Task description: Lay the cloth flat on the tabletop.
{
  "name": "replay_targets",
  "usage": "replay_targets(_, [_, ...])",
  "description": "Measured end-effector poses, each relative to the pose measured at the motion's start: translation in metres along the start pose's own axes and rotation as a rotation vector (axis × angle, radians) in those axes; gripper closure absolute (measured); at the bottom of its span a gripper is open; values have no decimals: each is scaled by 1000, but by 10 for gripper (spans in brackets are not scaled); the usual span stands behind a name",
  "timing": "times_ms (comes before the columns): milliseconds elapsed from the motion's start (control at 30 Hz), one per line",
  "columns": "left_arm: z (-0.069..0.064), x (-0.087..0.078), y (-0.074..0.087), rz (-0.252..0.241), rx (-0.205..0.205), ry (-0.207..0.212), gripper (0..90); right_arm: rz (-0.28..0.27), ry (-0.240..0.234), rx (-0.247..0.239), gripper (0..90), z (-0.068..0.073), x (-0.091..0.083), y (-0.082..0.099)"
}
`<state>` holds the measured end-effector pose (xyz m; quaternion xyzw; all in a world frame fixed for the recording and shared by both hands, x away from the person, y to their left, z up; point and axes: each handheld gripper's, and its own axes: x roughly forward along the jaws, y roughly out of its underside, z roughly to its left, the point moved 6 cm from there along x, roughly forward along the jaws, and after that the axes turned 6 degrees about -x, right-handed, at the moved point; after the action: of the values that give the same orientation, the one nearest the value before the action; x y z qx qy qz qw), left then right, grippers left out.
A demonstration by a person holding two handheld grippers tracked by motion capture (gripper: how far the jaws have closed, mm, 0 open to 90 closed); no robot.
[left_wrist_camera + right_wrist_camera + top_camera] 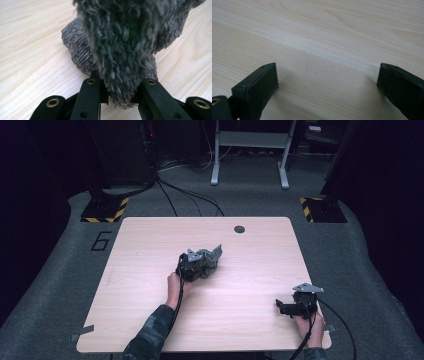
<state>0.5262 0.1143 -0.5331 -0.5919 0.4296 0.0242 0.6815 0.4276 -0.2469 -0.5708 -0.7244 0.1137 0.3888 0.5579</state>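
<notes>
A person is sitting at a pale wooden table (pixel 150 320), holding a two-jaw gripper in each hand. The left gripper (pixel 192 266) is reaching toward the middle of the table, slightly nearer the far edge than the near one, where a grey fuzzy sock (pixel 209 259) is lying in a crumpled heap. In the left gripper view, the jaws are pinching a fluffy grey fold of the sock (pixel 125 45), with the fabric bulging up between them; a tighter-knit ribbed part is showing beside it, resting on the wood. The right gripper (pixel 286 308) is resting near the table's near right corner, well apart from the sock. In the right gripper view, its two black jaws are standing wide apart over bare wood grain, gripping nothing. A small dark round hole (pixel 239 229) is sitting near the far edge of the table.
</notes>
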Motion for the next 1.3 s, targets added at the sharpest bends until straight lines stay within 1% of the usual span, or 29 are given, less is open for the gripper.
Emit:
replay_targets(233, [-9, -29, -6, -56, 38, 64, 772, -1, 1, 1, 30, 0, 0, 0])
replay_targets(267, [-11, -34, -6, -67, 37, 87, 771, -1, 1, 0, 30, 0, 0, 0])
replay_targets(300, [-15, -40, -5, -73, 45, 109, 771, -1, 2, 1, 31, 0, 0, 0])
replay_targets(333, [-15, -40, -5, -73, 45, 109, 770, -1, 2, 1, 31, 0, 0, 0])
replay_targets(367, [-18, -45, -4, -74, 59, 128, 770, -1, 2, 1, 31, 0, 0, 0])
replay_targets(433, [-23, -49, -2, -78, 70, 143, 768, 1, 2, 5, 32, 0, 0, 0])
replay_targets(533, [-32, -58, 5, -69, 99, 187, 765, 1, 3, 6, 32, 0, 0, 0])
replay_targets(567, [-34, -59, 7, -70, 103, 193, 764, 1, 3, 5, 33, 0, 0, 0])
replay_targets(633, [-42, -64, 16, -54, 109, 239, 761, 0, 4, 8, 36, 0, 0, 0])
replay_targets(667, [-42, -64, 16, -54, 109, 239, 760, 0, 4, 8, 36, 0, 0, 0])
replay_targets(700, [-48, -65, 25, -44, 113, 253, 756, 0, 4, 7, 36, 0, 0, 0])
replay_targets(733, [-48, -65, 25, -44, 113, 253, 753, 0, 4, 7, 36, 0, 0, 0])
replay_targets(767, [-53, -64, 35, -25, 110, 276, 746, 0, 4, 8, 36, 0, 0, 0])
replay_targets(800, [-53, -64, 35, -25, 110, 276, 738, 0, 4, 8, 36, 0, 0, 0])
replay_targets(833, [-55, -59, 46, 11, 116, 286, 725, 0, 5, 8, 38, 0, 0, 0])
replay_targets(867, [-55, -59, 46, 11, 116, 286, 710, 0, 5, 8, 38, 0, 0, 0])
replay_targets(900, [-53, -52, 56, 51, 111, 294, 675, -3, 6, 7, 43, 0, 0, 0])
replay_targets(933, [-53, -52, 56, 51, 111, 294, 632, -3, 6, 7, 43, 0, 0, 0])
replay_targets(967, [-51, -49, 59, 63, 100, 299, 632, -5, 9, 10, 48, 0, 0, 0])
replay_targets(1000, [-50, -49, 60, 67, 80, 304, 566, -6, 7, 12, 53, -1, -1, 0])
replay_targets(1033, [-48, -49, 61, 64, 71, 311, 528, -3, 6, 11, 54, -1, -1, 0])
replay_targets(1067, [-46, -52, 61, 65, 61, 301, 480, -1, 5, 11, 54, -1, -1, 0])
replay_targets(1100, [-46, -53, 60, 62, 54, 301, 419, 1, 6, 13, 54, -1, -1, 0])
replay_targets(1133, [-44, -57, 60, 56, 46, 301, 391, 2, 6, 19, 54, 0, -1, 0])
replay_targets(1167, [-43, -64, 61, 46, 35, 292, 330, 0, 6, 13, 56, -1, -1, -1])
replay_targets(1200, [-43, -64, 61, 46, 35, 292, 317, 0, 6, 13, 56, -1, -1, -1])
replay_targets(1233, [-42, -69, 63, 42, 29, 286, 317, 0, 7, 7, 61, -2, -1, -1])
replay_targets(1267, [-41, -73, 64, 35, 21, 273, 283, -2, 16, 23, 62, -1, -1, -1])
replay_targets(1300, [-38, -81, 65, 30, 19, 252, 274, 7, 17, 36, 64, -1, -1, -1])
